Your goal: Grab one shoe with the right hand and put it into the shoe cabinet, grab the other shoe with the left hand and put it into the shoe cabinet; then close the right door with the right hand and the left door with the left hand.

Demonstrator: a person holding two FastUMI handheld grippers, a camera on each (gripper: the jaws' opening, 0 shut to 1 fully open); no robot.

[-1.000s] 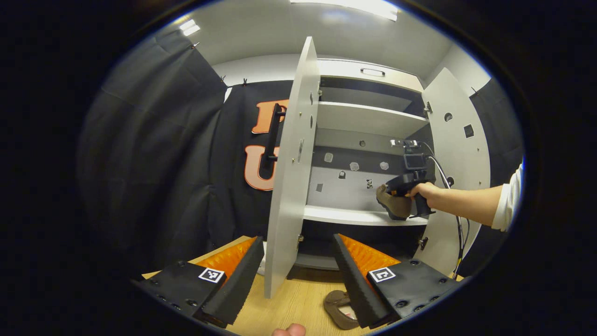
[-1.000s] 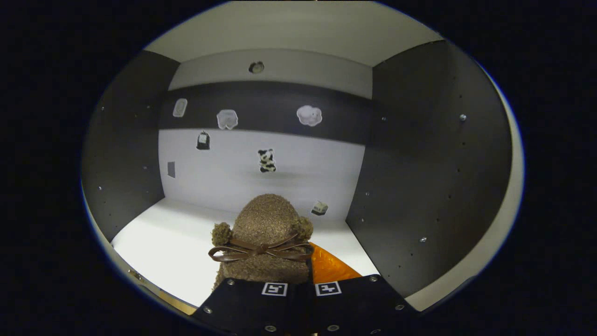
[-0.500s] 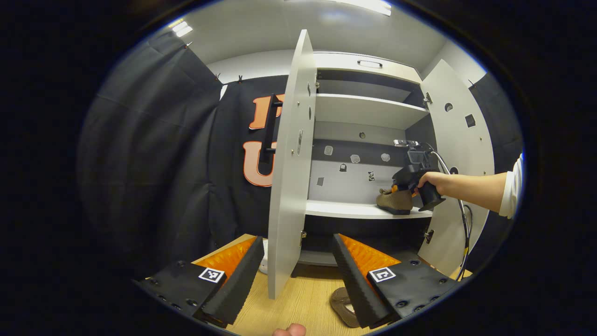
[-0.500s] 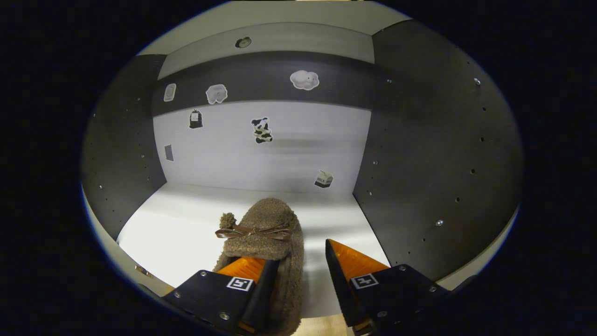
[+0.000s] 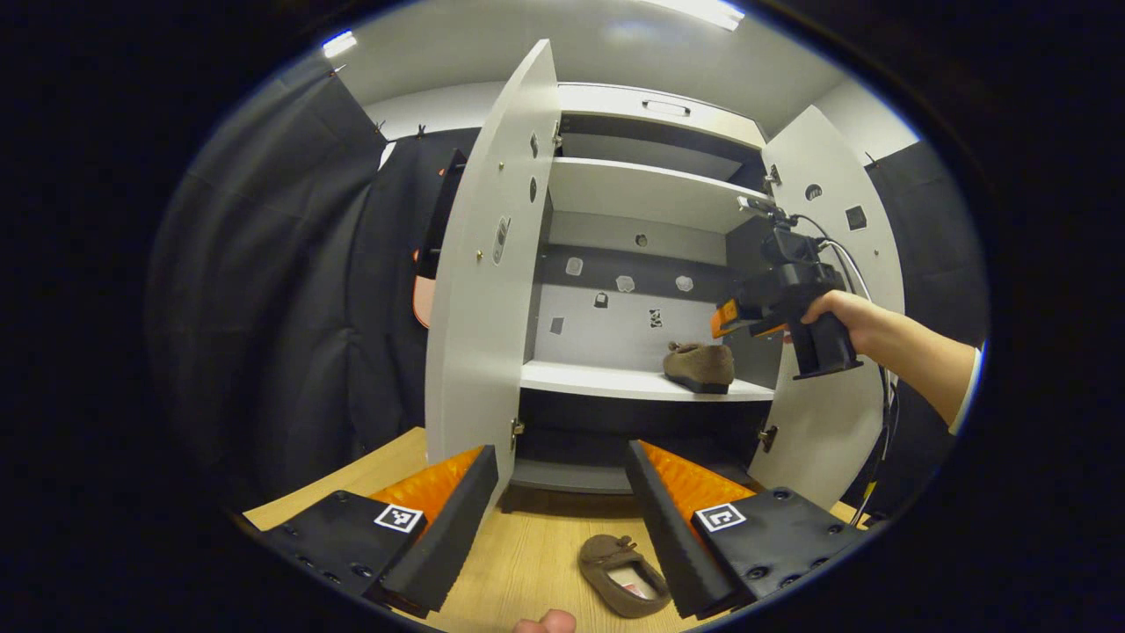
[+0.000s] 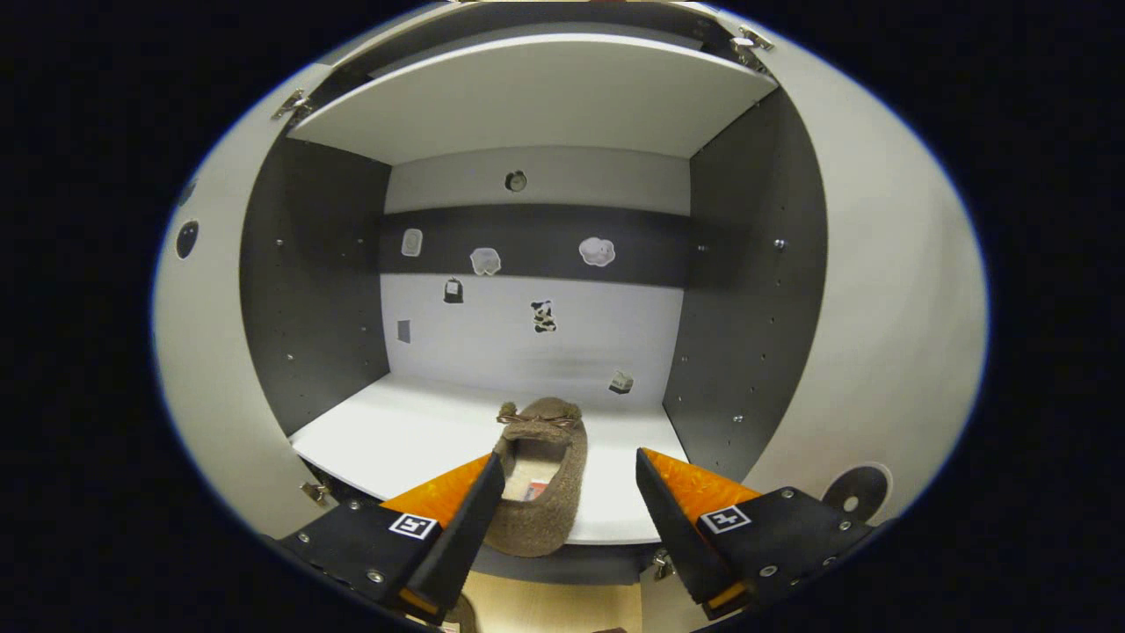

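Right gripper (image 6: 562, 492), low centre of the right gripper view: fingers spread apart, gripping nothing, just short of the shelf (image 6: 413, 431). Brown shoe (image 6: 538, 479) on that shelf between the fingers in the frame, toe toward the back wall, touching neither. From the left gripper view: same gripper (image 5: 734, 318) at centre right in a hand (image 5: 839, 312), shoe (image 5: 700, 366) below it on the shelf's right end. Left gripper (image 5: 562, 510) at the bottom, fingers wide apart, empty. Second shoe (image 5: 622, 573) on the wooden floor (image 5: 527, 563), partly covered by a finger. Shoe cabinet (image 5: 642, 176) with both doors open: left door (image 5: 488, 264), right door (image 5: 835, 211). Left door's handle side barely visible.
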